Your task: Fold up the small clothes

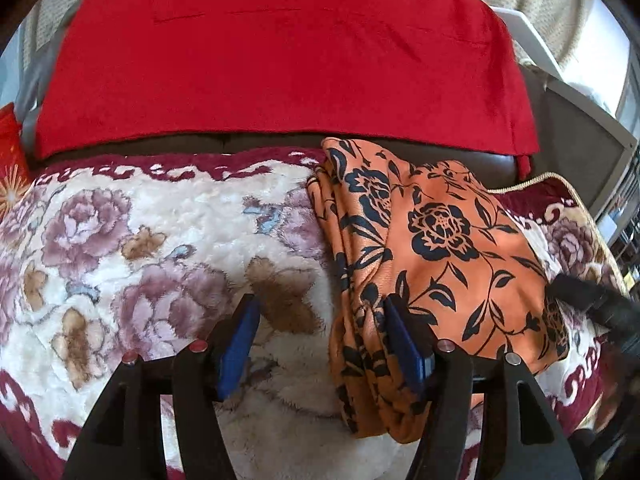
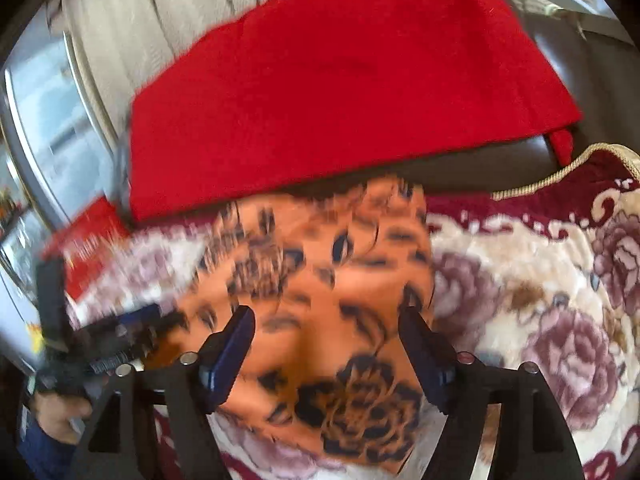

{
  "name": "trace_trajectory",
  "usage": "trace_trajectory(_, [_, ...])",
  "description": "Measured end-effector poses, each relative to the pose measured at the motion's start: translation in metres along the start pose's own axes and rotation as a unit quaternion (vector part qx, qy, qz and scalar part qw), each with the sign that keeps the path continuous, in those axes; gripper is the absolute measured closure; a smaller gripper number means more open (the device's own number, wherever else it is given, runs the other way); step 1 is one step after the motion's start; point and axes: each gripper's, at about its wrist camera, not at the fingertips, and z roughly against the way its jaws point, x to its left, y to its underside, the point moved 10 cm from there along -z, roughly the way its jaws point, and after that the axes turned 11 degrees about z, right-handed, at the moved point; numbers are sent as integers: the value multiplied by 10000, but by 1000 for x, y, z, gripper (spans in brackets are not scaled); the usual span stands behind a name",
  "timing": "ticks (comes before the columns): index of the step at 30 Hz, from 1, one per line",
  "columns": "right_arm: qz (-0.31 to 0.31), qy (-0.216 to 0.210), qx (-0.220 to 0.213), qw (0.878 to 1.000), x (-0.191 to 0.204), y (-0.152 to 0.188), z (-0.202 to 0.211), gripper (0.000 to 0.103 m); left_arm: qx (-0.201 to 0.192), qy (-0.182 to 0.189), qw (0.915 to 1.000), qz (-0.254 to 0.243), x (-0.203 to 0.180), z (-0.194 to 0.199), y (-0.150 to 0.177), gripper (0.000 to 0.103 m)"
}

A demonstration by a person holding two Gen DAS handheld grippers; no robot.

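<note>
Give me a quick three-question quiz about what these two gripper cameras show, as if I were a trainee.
1. True or false: the left gripper is shut on the orange flowered garment.
2. What lies under that garment? A) bare wood B) a plush floral blanket C) a tray
3. What colour is the cloth draped behind it?

Key:
1. False; both the left and the right gripper are open.
2. B
3. Red

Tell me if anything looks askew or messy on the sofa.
The orange garment lies bunched on the blanket, its left edge gathered in uneven pleats rather than a flat fold. Nothing looks spilled or damaged.
</note>
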Motion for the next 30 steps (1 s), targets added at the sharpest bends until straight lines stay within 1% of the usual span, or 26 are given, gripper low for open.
trace_trajectory(3, [182,291,562,9978,-2,25,-23,26,-128,-44,9999,-85,-4,9,-2,37])
trace_trajectory(5, [219,302,480,9981,1,23,-17,26,-235,-100,9996,-153,-7,19,-5,37])
trace_trajectory(7, [146,151,345,9992,2,12,-10,26,-306,-67,9994,-176,-12,24,-9,37])
trace_trajectory(9, [76,183,217,9996,-4,-3,-3,26,-316,-42,9993,-211,-15,28,-11,37])
trace_trajectory(11, [23,225,210,9995,-10,-16,-4,26,-250,-176,9991,-296,-15,20,-11,36])
trace_trajectory(13, [-108,102,292,9995,-18,-25,-16,25,-89,-354,9987,-355,-10,6,-6,36])
trace_trajectory(14, [-195,78,463,9987,-26,-27,-30,24,40,-380,9987,-331,-7,-1,-2,34])
trace_trajectory(15, [-261,81,601,9978,-30,-25,-38,24,120,-327,9991,-261,-5,-6,-1,33])
trace_trajectory(16, [-366,71,845,9957,-38,-21,-53,23,126,-262,9994,-192,-4,-7,-3,33])
trace_trajectory(17, [-422,51,1001,9941,-42,-16,-63,20,128,-198,9996,-140,-5,-4,-6,33])
trace_trajectory(18, [-482,35,1171,9919,-47,-11,-74,20,96,-118,9998,-88,-7,0,-13,33])
trace_trajectory(19, [-509,58,1213,9913,-50,-10,-76,20,-30,-60,10000,-54,-9,6,-23,32])
trace_trajectory(21, [-591,-102,1040,9928,-50,-20,-67,20,-262,-65,9996,-88,-15,9,-42,29])
trace_trajectory(22, [-677,-220,857,9938,-51,-29,-60,20,-283,-122,9994,-157,-19,2,-52,29])
trace_trajectory(24, [-768,-219,673,9945,-57,-41,-57,20,-119,-318,9991,-261,-21,-19,-59,29])
trace_trajectory(25, [-764,-195,664,9947,-59,-44,-59,20,65,-483,9982,-339,-20,-32,-58,29])
trace_trajectory(26, [-746,-166,714,9945,-62,-47,-64,19,290,-639,9967,-414,-18,-46,-56,29])
trace_trajectory(27, [-704,-120,858,9938,-65,-44,-75,19,382,-676,9961,-418,-17,-52,-54,29])
trace_trajectory(28, [-665,-61,1050,9922,-67,-38,-85,19,358,-654,9966,-337,-16,-50,-54,29])
trace_trajectory(29, [-655,48,1334,9889,-70,-29,-96,19,300,-626,9973,-255,-15,-42,-55,29])
trace_trajectory(30, [-756,23,1346,9880,-71,-23,-96,19,203,-573,9979,-201,-15,-30,-55,29])
